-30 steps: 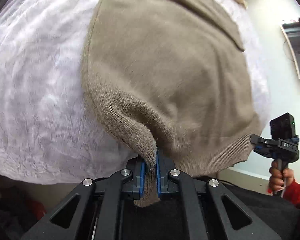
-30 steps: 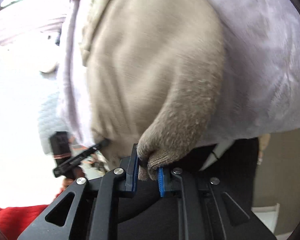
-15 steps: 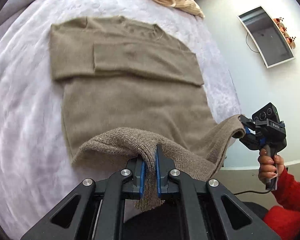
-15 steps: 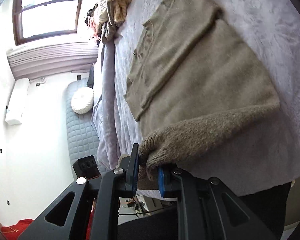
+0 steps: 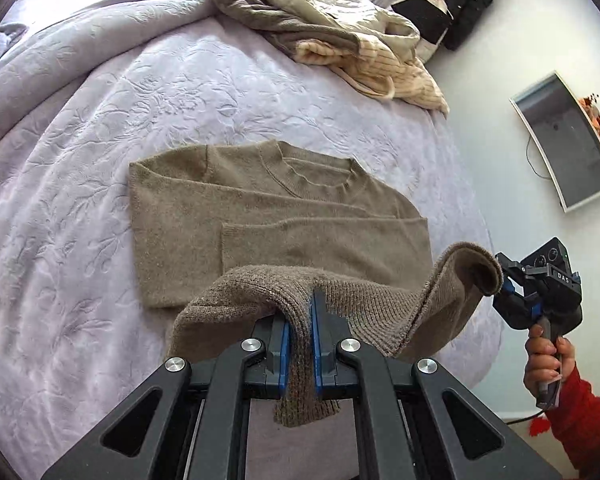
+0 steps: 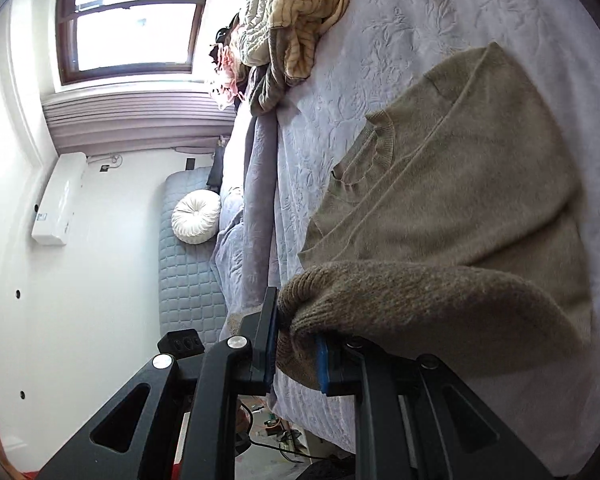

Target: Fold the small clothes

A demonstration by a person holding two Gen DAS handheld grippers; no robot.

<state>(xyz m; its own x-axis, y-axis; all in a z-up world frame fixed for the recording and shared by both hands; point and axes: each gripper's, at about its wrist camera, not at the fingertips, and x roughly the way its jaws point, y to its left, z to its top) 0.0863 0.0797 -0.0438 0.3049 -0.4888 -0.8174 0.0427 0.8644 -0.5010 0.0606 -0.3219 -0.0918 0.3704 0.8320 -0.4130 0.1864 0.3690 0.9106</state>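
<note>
left gripper (image 5: pixel 300 332): my jaws pinch sweater hem (image 5: pixel 300 300)
right gripper (image 5: pixel 500 284): mine, clamps other hem corner
risk: uneven carry skews fold, tucked sleeve (image 5: pixel 320 236) drags loose on bed (image 5: pixel 80 160)

Both wrist cams sit close behind own tool, facing bed (image 5: pixel 80 128); both see sweater (image 5: pixel 284 216).

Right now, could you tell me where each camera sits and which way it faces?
Left wrist: on the left gripper, looking down over the bed at the brown sweater; the right gripper, a hand and a red sleeve show.
Right wrist: on the right gripper, looking along the bed toward the window; only its own fingers show.
Shared: the sweater, its hem clamped by both grippers, and the pile of clothes.
</note>
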